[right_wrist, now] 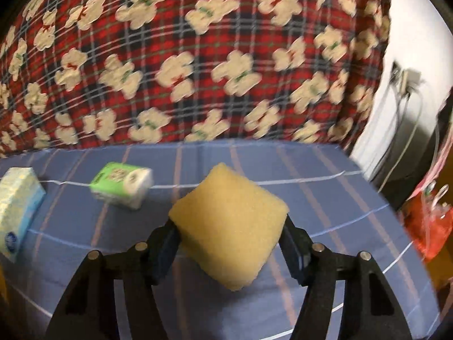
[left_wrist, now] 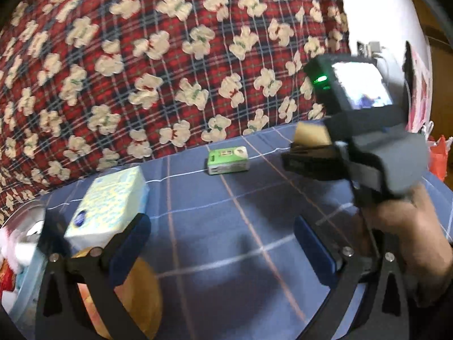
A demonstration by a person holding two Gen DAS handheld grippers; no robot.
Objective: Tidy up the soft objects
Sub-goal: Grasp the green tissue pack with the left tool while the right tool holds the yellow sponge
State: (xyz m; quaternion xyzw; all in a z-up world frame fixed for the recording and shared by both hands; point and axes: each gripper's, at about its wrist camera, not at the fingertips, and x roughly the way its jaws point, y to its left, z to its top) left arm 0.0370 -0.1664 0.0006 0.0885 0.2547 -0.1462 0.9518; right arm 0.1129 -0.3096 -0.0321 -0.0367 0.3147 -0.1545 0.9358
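Right claw grips a yellow, squarish foam sponge by two opposite sides, its blue-padded fingers pressing in, and the sponge hangs clear above the blue checked bed sheet. Left claw stands wide with nothing between its fingers; bare sheet lies ahead of it. One green-and-white tissue pack lies near the sheet's far edge, just left of and beyond the held sponge. One larger pale blue tissue box sits toward the sheet's left side, well apart from the sponge. From the left wrist view that box is just beyond the left finger, and a round orange-brown thing, too blurred to name, lies under that finger. Behind the far edge rises a red tartan quilt printed with cream bears. Open sheet spreads between the two tissue items and on to the right edge, where a white wall begins.
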